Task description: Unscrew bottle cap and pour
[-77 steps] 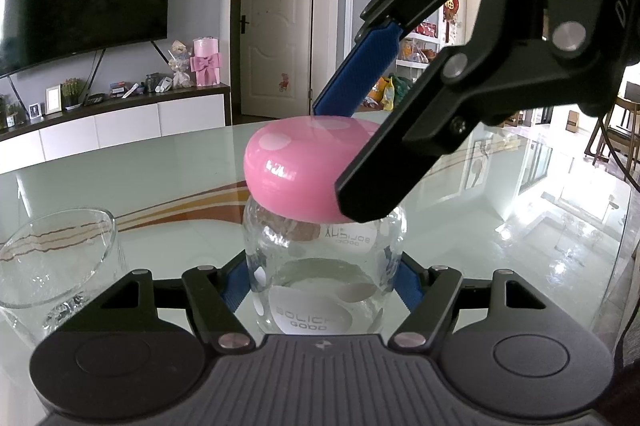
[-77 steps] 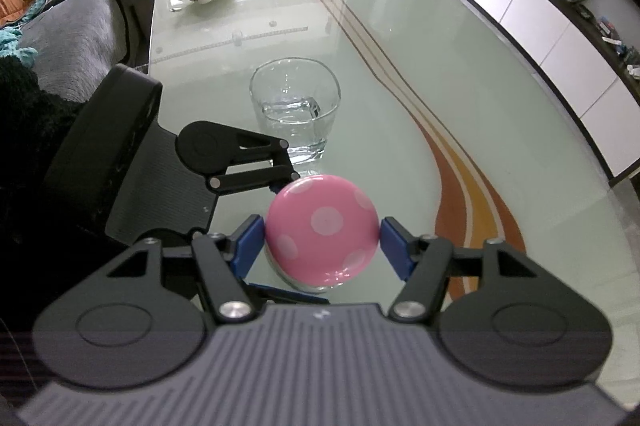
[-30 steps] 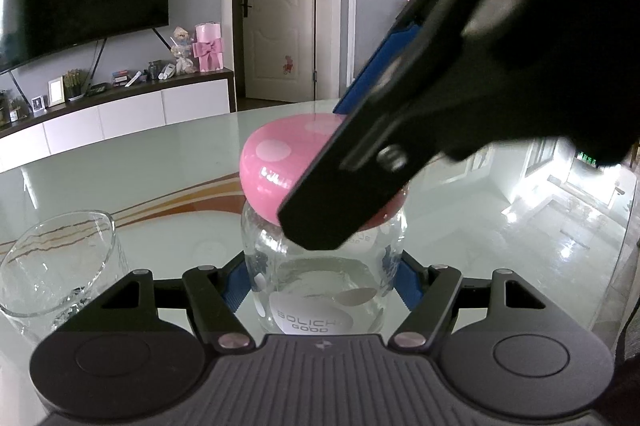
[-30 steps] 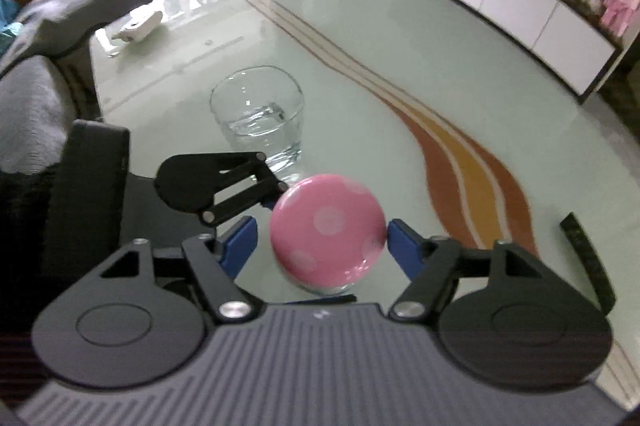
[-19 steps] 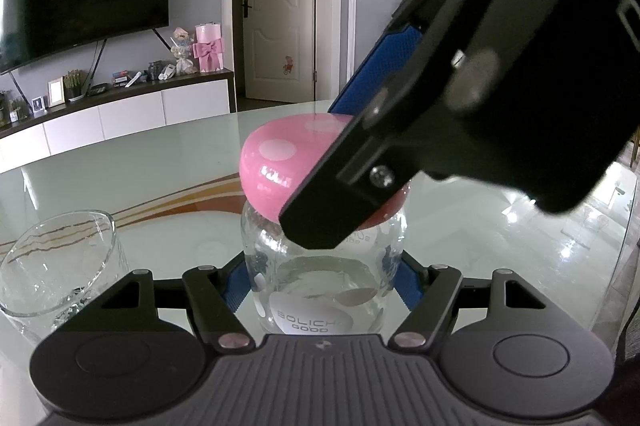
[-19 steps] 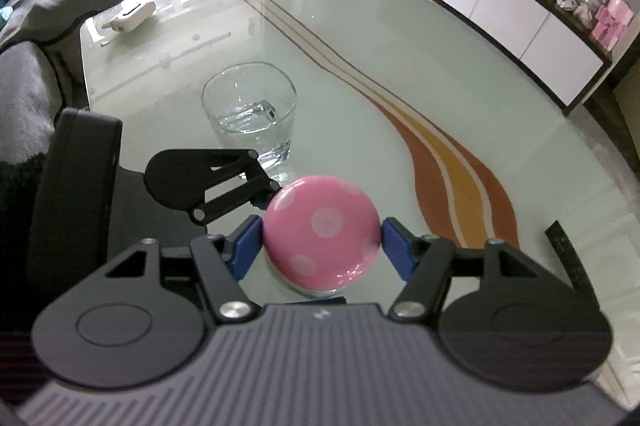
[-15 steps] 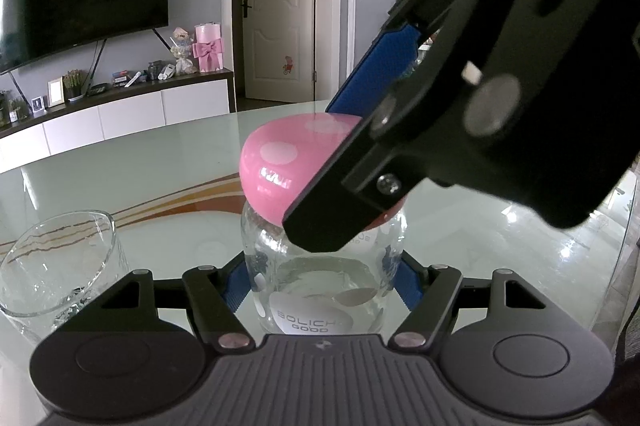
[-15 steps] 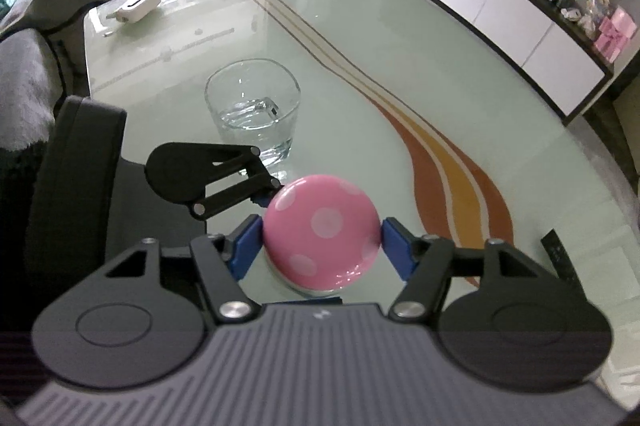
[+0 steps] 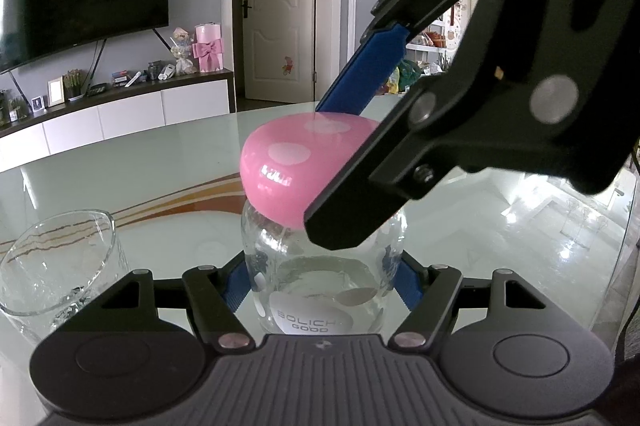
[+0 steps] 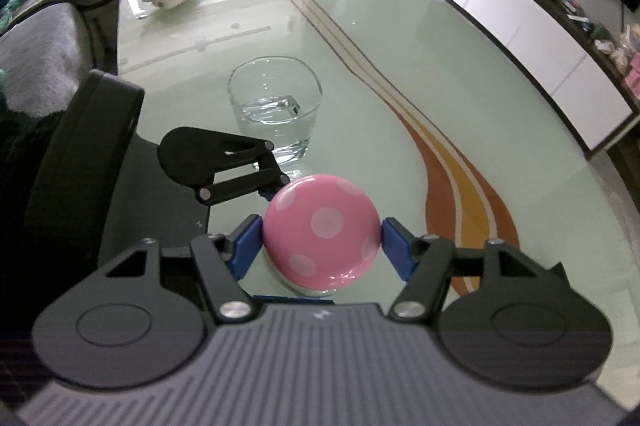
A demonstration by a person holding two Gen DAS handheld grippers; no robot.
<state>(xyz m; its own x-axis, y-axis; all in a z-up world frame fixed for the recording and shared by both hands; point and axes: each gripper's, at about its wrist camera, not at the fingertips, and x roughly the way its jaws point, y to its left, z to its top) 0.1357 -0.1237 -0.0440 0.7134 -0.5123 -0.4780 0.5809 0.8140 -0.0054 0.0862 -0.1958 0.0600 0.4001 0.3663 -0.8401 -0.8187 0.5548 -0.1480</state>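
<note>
Glossy pink cap (image 10: 322, 232) (likely plastic), clear glass bottle (image 9: 320, 290), glossy glass tabletop (image 10: 400, 66).

Bright daylight, glare on glass table (image 9: 560, 234), fisheye-warped edges

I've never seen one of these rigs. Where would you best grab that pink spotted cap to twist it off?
By its round rim, coming from above. The pink cap is a wide dome, broader than the bottle, so opposite edges give flat contact. The right gripper is shut on it that way; the left gripper is shut on the bottle.
</note>
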